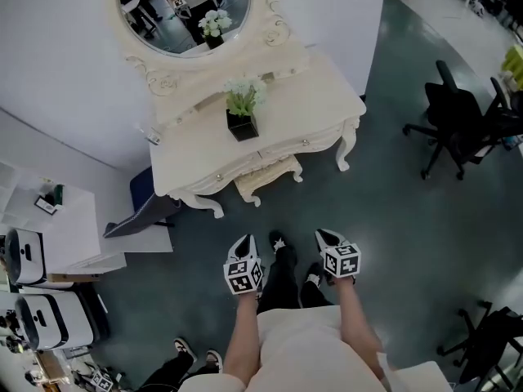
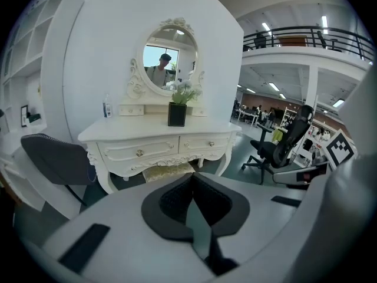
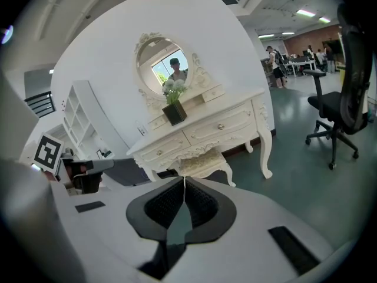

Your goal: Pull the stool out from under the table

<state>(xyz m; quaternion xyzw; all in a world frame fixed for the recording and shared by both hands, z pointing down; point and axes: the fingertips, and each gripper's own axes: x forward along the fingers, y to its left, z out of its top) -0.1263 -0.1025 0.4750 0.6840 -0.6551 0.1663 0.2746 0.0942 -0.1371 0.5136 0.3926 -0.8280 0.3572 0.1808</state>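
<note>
The cream-white carved dressing worktop [image 1: 315, 96] with curved legs stands against the white wall, and everything else is placed from it. On its back edge rises the oval mirror in a scrolled cream frame [image 1: 274, 23]. Well apart from the worktop, out on the grey-green floor to its right as the head view shows it, is a black wheeled office chair [image 1: 458, 125]; just beside its left end sits a dark blue-grey padded chair [image 1: 147, 202]. The task's thing, the small cream stool with a pale patterned cushion and curved legs [image 1: 265, 178], is tucked under the worktop's front, below the drawers, with only the front part of its seat and its front legs showing past the worktop's edge. On the worktop's middle stands a black cube pot of white flowers [image 1: 243, 125]. Nearer the person and well apart from the worktop's front, the left tongs [image 2: 192, 178] and the right tongs [image 3: 184, 180] both point towards the stool; each pair of dark pads is pressed together with nothing between them. As I judge it, nothing of the task is done yet: the stool has not been touched or drawn out. What remains is to close in on the worktop's front, part the tongs, take the stool by its seat edge or a leg, and draw it clear onto the floor.
</note>
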